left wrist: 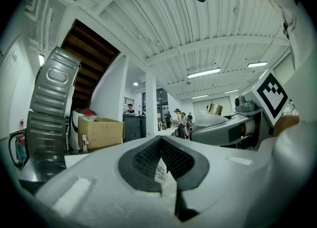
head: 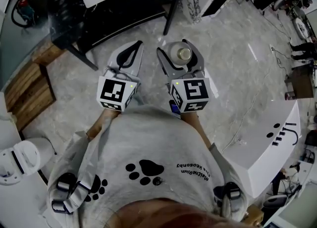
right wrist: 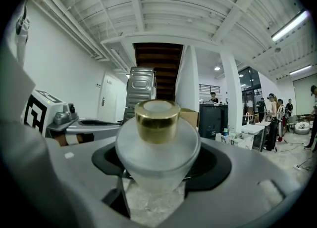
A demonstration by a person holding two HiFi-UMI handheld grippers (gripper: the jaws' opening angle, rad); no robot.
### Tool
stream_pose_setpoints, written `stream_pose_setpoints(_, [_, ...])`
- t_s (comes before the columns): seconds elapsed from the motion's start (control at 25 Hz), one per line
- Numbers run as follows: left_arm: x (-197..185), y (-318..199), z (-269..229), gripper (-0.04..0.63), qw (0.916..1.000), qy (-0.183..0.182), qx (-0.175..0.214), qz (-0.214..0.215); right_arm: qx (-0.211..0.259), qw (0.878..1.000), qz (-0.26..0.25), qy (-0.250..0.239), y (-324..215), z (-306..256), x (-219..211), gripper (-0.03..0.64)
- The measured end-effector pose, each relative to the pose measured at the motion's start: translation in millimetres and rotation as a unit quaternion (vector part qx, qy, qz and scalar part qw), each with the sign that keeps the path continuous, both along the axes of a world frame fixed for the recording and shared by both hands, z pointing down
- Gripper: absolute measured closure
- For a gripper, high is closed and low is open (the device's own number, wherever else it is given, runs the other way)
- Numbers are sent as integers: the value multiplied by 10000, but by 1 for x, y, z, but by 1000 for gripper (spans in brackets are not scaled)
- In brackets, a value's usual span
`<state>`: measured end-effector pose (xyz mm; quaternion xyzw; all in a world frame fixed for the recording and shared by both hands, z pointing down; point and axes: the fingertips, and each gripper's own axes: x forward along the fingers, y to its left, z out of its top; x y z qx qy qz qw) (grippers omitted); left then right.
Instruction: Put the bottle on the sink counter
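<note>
One frosted bottle [right wrist: 157,148] upright, gold cap [right wrist: 157,115] up, clamped in right gripper [right wrist: 158,165] fingers, left gripper [left wrist: 161,145] fingers together, empty

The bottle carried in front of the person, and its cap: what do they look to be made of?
The bottle looks like frosted glass or matte plastic: its milky, translucent body softens the light, and the look alone cannot settle which. The cap looks like shiny gold metal, perhaps plated plastic: bright highlights run along its side.

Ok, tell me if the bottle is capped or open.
Capped: a gold cap sits squarely on top of the frosted bottle; the head view also shows it in place from above.
</note>
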<state>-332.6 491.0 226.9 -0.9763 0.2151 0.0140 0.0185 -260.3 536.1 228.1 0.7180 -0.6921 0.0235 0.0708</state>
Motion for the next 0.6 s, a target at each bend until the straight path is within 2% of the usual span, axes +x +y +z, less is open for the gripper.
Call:
stream_pose_setpoints(0.44, [44,-107,-2,597,9995,-26,95,303,55,9994,324,-94,-102,-2,40,281])
stream_pose_setpoints(0.6, [56,-135,5,597,9990,-42,8,436,21,9991,424,-96,-130,3,50,281])
